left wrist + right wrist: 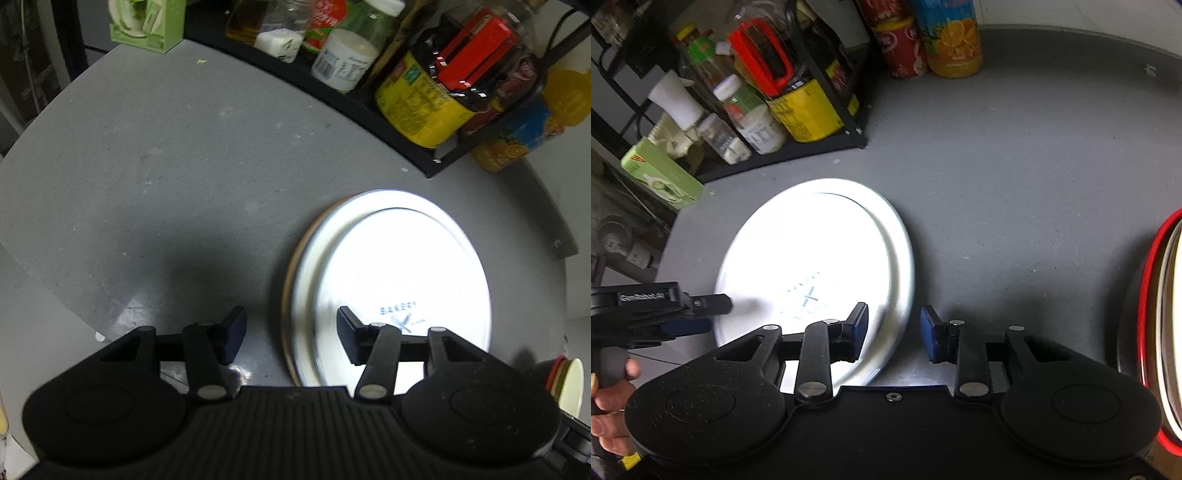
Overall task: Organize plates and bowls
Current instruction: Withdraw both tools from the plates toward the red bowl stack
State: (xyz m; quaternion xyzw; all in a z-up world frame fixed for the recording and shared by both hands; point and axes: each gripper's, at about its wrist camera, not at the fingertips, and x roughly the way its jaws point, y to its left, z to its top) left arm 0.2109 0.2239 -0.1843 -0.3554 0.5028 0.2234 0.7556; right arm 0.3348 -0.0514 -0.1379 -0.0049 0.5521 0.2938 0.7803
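Observation:
A white plate [399, 266] with a blue logo lies on the grey table, stacked on another plate whose brownish rim shows at its left edge. My left gripper [291, 334] is open, its jaws straddling the plate's left rim just above it. In the right wrist view the same white plate [812, 258] lies left of centre. My right gripper [894, 334] is open and empty, straddling the plate's right rim. The left gripper [683, 314] reaches over the plate from the left. A stack of red-rimmed bowls or plates [1160, 314] stands at the far right.
A black rack [369, 103] with jars, bottles and a yellow container stands at the back of the table. A green box [147, 26] is at the back left. A juice carton [953, 37] and red can [901, 48] stand behind. A cup [569, 384] sits at the right.

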